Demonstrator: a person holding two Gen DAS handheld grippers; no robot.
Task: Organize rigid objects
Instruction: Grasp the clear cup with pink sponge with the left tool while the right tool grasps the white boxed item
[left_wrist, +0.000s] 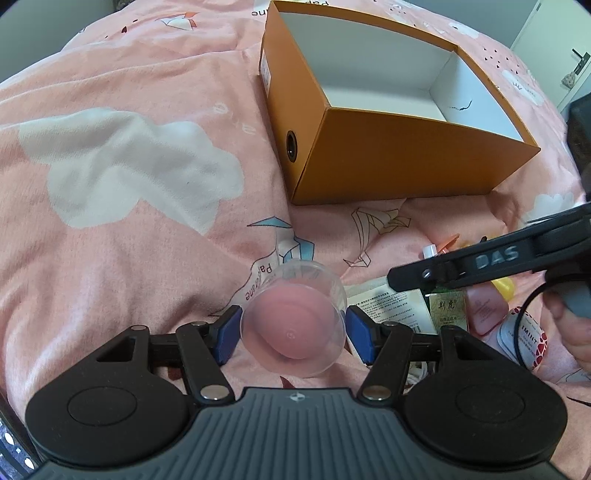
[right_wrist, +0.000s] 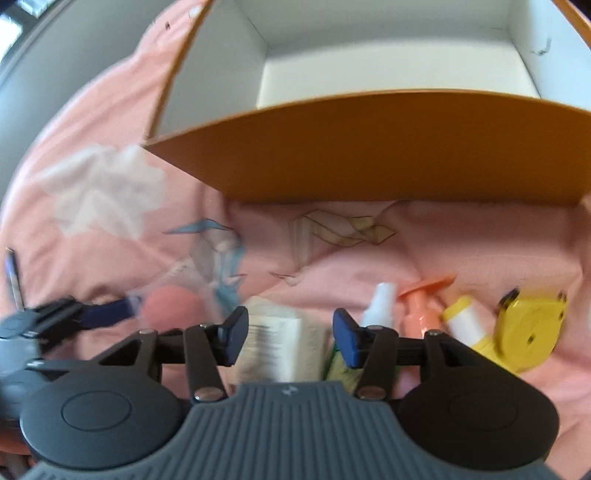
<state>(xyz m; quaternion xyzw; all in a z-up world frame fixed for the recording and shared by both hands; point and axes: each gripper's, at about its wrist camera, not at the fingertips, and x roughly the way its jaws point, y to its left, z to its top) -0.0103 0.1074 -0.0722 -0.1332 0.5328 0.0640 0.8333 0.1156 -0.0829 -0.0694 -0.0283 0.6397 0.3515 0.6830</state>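
Left wrist view shows the left gripper (left_wrist: 293, 332) with its blue pads against both sides of a clear plastic cup (left_wrist: 293, 325), apparently pinching it, short of the open orange cardboard box (left_wrist: 406, 162). Its white interior holds nothing visible, so no item appears stowed yet. Right wrist view shows the right gripper (right_wrist: 291, 338) spread above a white printed carton (right_wrist: 284, 343), nothing held. A yellow tape-like reel (right_wrist: 528, 328), white spray bottle (right_wrist: 380, 302) and orange pump bottle (right_wrist: 421, 306) also lie outside, near the box's front wall.

Bedroom: pink patterned duvet (left_wrist: 129, 184).
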